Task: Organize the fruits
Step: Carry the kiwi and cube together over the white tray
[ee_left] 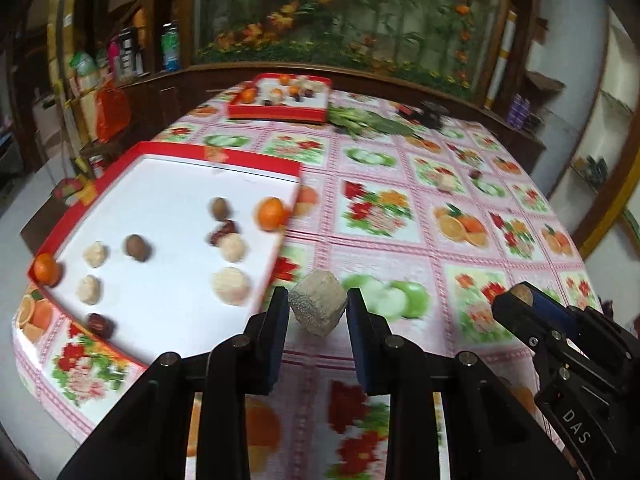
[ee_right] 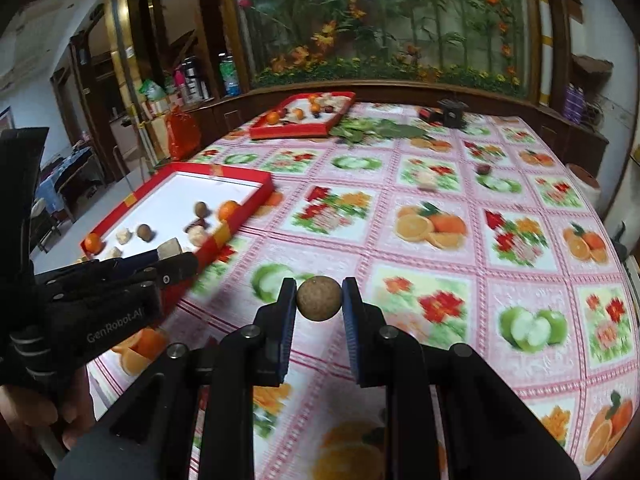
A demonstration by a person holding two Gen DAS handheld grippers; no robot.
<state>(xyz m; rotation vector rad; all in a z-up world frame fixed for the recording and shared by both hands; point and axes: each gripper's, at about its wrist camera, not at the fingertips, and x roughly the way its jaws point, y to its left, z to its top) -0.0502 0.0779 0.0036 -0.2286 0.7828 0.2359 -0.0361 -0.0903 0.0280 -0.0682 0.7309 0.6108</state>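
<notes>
Right now the left gripper (ee_left: 318, 306) clamps a pale blocky piece (ee_left: 318, 307) beside the near red tray (ee_left: 160, 151), the right gripper (ee_right: 319, 298) pinches a brown ball (ee_right: 319, 298). Farther out, two bits (ee_right: 427, 179) wait on the tablecloth (ee_right: 440, 280); nearly done, I'd say.

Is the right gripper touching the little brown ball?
Touching. In the right wrist view the right gripper has its jaws pressed against both sides of the brown ball, with no gap, holding it above the tablecloth.
</notes>
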